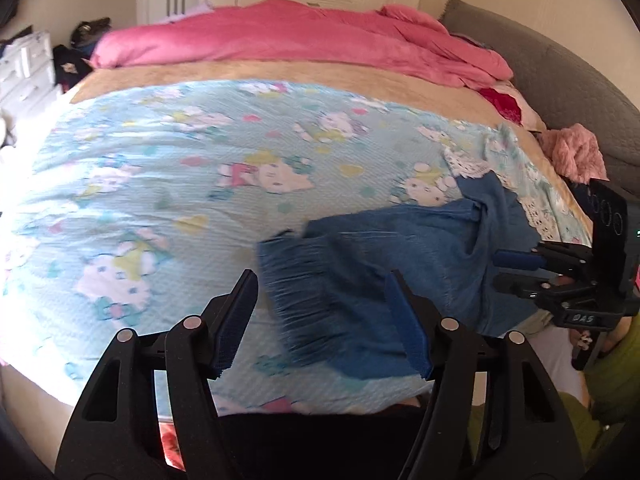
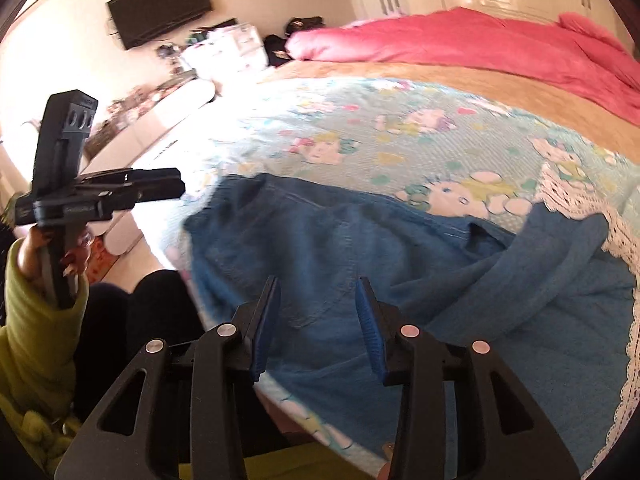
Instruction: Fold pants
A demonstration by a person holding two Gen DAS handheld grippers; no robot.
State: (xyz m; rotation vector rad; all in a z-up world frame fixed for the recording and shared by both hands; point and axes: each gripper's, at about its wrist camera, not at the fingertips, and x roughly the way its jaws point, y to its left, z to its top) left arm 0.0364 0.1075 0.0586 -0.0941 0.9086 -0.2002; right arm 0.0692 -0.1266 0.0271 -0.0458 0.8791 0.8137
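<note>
Blue denim pants (image 1: 400, 264) lie crumpled near the front edge of the bed, on a light blue cartoon-print blanket (image 1: 180, 168). Their frayed hem (image 1: 304, 292) points toward my left gripper (image 1: 324, 280), which is open and empty just above it. In the right wrist view the pants (image 2: 340, 248) spread under my right gripper (image 2: 318, 284), which is open and empty above the cloth. The right gripper also shows at the right of the left wrist view (image 1: 516, 268), and the left gripper shows at the left of the right wrist view (image 2: 168, 192).
A pink duvet (image 1: 280, 36) is bunched at the far side of the bed, with a tan sheet (image 1: 320, 76) before it. A grey headboard (image 1: 560, 80) and pink fluffy cloth (image 1: 576, 152) are at the right. White drawers (image 1: 28, 68) stand at the left. A wall television (image 2: 160, 8) hangs beyond.
</note>
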